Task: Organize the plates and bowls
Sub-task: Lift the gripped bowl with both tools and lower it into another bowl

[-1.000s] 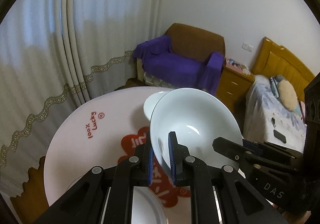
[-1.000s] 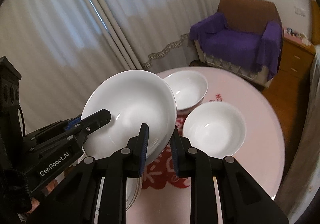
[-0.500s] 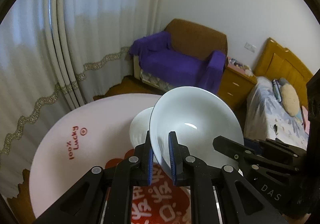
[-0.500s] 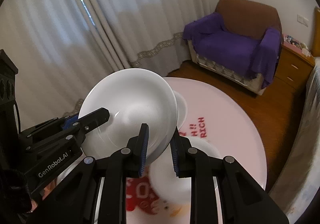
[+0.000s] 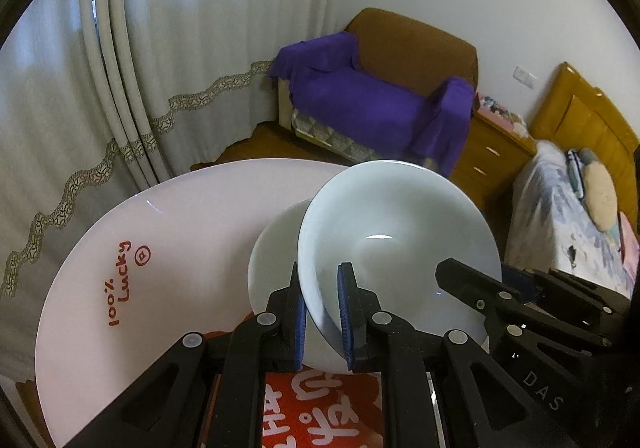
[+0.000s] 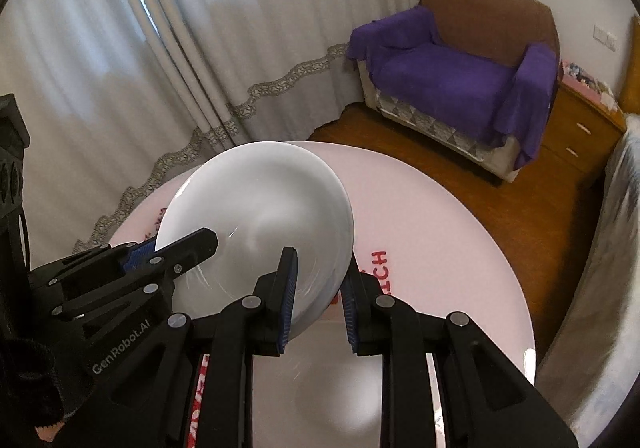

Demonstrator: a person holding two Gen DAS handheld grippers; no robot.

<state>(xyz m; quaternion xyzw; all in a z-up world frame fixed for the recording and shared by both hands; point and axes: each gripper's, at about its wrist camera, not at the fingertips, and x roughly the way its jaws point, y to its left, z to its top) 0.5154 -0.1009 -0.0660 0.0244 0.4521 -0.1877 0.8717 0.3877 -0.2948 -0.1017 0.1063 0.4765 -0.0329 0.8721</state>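
Mid-task, by the look of it: nothing visibly stacked yet. Left gripper [image 5: 322, 312] clenched on the near rim of a white bowl [image 5: 400, 244], held tilted above the round pink worktop [image 5: 180, 232] at frame centre. Right gripper [image 6: 316, 296] reaching the same bowl [image 6: 260, 224], fingers [image 6: 289, 288] astride its rim; whether pinching or just bracketing, cannot tell. Second bowl [image 5: 276, 264] on the worktop just behind and left, empty. Another white dish [image 6: 332, 388] at lower centre under the right gripper, empty too. Nesting still to do.

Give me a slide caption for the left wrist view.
Left claw and right claw hold a white bowl above the pink table.
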